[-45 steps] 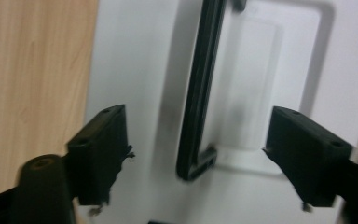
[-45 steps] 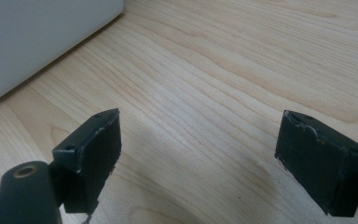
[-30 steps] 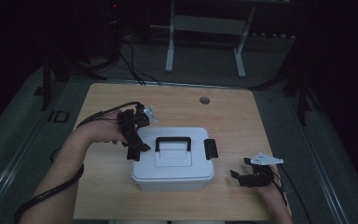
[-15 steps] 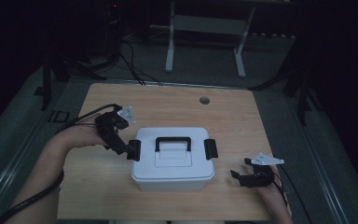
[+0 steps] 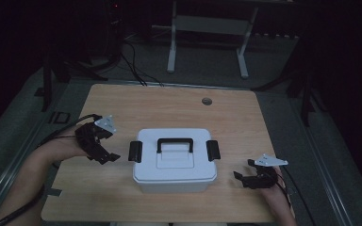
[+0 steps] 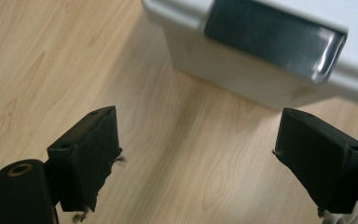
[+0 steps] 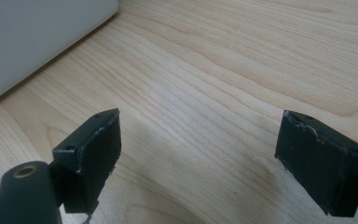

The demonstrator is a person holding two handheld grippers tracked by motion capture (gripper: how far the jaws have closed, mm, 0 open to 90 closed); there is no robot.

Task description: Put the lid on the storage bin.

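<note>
White plastic box (image 5: 174, 160) sitting mid-surface (image 5: 245, 117), light wood grain, lid on, rounded corners, smooth matte walls. Black handle (image 5: 175, 142) lying flat on lid; glossy black latches at left end (image 5: 135, 151) and right end (image 5: 213, 150). Left claw (image 5: 104, 155) hovering just left of the box, jaws wide, holding nothing. Right claw (image 5: 242, 173) resting near right, jaws wide, holding nothing. No readable markings.

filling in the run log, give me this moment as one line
left gripper: open, beside box's left latch | right gripper: open, apart from box | white box: lid on, mid-table
</note>
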